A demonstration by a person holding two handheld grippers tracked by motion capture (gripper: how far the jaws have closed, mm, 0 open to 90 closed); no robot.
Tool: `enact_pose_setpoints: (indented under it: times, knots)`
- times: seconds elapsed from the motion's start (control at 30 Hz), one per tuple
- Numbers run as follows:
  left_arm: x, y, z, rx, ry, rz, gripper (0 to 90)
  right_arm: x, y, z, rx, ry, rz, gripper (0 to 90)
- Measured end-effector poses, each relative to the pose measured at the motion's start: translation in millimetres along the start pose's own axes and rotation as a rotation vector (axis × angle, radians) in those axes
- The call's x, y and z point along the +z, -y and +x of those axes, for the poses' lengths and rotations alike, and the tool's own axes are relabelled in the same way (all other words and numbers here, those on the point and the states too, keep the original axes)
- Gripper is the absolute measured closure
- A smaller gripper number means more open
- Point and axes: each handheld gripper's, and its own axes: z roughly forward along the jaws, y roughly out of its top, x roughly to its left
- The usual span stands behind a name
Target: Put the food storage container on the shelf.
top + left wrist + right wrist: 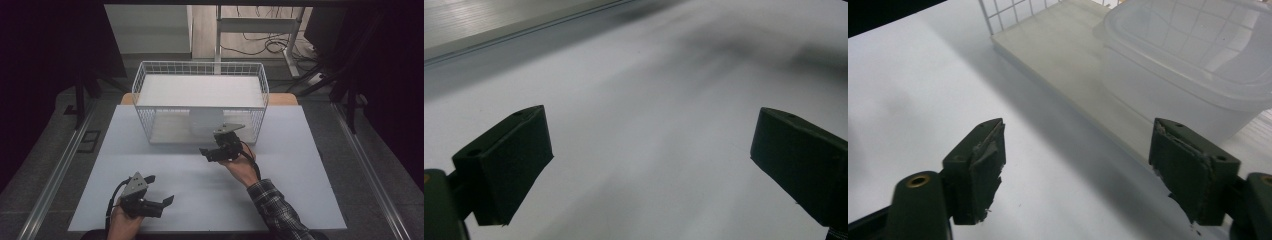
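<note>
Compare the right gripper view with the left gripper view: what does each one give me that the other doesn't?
Right gripper view alone: a translucent plastic container sitting on the pale shelf board of the white wire basket, just beyond the open right gripper.

Left gripper view alone: the metal rail along the table edge, past the open left gripper.

Both: bare white tabletop between empty fingers.

Left gripper (651, 165) w/ both black jaws wide apart, nothing btw them. Below, bare white table (644, 100); grey metal rail (519, 31) along far edge, top left.
</note>
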Motion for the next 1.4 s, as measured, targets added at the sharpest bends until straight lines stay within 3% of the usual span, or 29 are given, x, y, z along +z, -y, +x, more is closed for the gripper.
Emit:
enact_pose_setpoints:
  times: [0.43, 1.0, 1.4]
  knots:
    - [0.7, -0.1, -0.6, 0.007, 0.006, 0.008, 2.8, -17.1, 20.4, 8.5, -0.020, -0.018, -0.009, 9.9]
    - [2.0, -0.5, -2.8, 0.026, 0.015, 0.022, 2.9, -45.2, 39.9, 14.3, -0.023, -0.016, -0.019, 5.0]
    - [-3.5, -1.0, 2.3, 0.030, -0.010, 0.024, 3.0, -71.1, 58.6, 11.6, 0.000, -0.003, -0.019, 2.7]
